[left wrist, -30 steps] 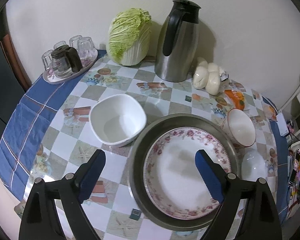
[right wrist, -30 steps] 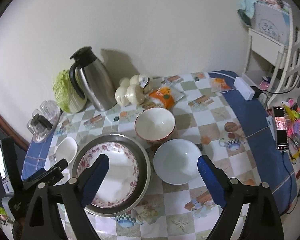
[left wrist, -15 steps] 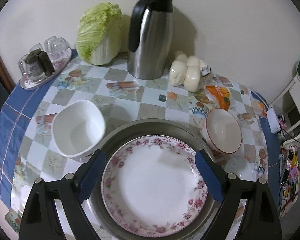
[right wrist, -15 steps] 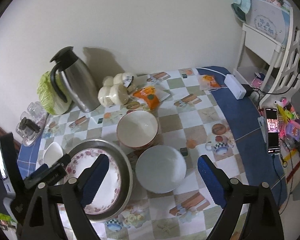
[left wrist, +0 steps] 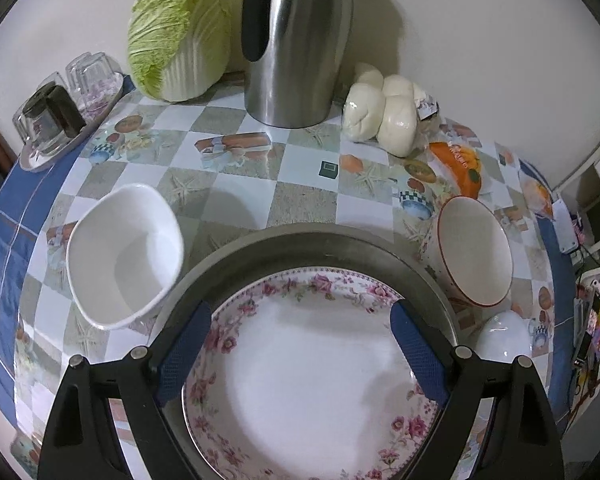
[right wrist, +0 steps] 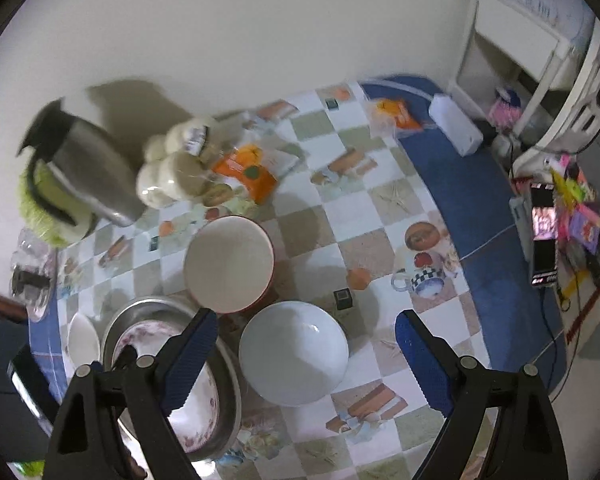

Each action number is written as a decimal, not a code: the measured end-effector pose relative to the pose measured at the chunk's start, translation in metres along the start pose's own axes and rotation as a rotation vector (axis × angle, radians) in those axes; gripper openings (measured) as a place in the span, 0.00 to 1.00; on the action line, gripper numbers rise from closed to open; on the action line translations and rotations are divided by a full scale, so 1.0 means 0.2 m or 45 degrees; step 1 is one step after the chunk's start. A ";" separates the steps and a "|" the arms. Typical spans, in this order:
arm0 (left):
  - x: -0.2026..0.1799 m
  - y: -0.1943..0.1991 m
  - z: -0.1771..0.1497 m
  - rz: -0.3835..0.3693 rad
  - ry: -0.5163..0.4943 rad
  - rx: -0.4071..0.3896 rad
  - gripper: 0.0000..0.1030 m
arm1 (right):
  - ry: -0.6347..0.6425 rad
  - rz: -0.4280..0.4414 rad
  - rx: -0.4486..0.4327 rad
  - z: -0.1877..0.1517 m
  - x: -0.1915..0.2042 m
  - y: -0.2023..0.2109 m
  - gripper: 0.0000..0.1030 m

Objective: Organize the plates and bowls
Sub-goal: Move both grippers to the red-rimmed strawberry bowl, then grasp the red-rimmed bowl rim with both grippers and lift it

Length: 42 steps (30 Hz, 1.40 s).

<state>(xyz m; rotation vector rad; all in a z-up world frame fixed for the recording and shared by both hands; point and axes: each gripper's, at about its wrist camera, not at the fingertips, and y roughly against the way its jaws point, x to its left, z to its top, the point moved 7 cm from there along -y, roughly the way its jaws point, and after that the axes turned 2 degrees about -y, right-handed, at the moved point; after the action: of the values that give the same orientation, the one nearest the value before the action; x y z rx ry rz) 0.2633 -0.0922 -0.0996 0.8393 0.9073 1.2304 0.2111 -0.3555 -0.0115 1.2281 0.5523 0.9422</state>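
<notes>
Wide open and empty, my left tool (left wrist: 300,344) hangs over the floral plate (left wrist: 308,376), which lies in a steel pan (left wrist: 300,248) on the desk (left wrist: 240,200); a square bowl (left wrist: 124,256) sits left, a red-rimmed bowl (left wrist: 474,248) right.

From the right view, my right tool (right wrist: 306,352) gapes empty above a white bowl (right wrist: 294,354), red-rimmed bowl (right wrist: 228,264) just beyond.

Left tongs (left wrist: 300,354): blue pads spread wide, nothing gripped, angled steeply down. Right tongs (right wrist: 306,354): likewise wide apart and empty, pitched steeply down; frame blurred, so tilt is approximate.
</notes>
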 end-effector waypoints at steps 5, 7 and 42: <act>-0.02 0.02 0.11 -0.029 -0.031 -0.020 0.89 | -0.057 -0.009 0.086 0.04 0.01 -0.19 0.89; -0.05 0.04 0.16 -0.060 -0.055 -0.044 0.89 | -0.051 -0.010 0.086 0.05 0.03 -0.26 0.89; -0.65 -0.49 0.24 -0.144 -0.243 0.297 0.55 | 0.161 0.134 0.078 0.07 0.12 -0.83 0.50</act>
<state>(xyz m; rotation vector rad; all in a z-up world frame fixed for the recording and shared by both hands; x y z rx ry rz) 0.3325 -0.2363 -0.1533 1.0569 0.9403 0.9404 0.2856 -0.3506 -0.1634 1.2677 0.6249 1.1046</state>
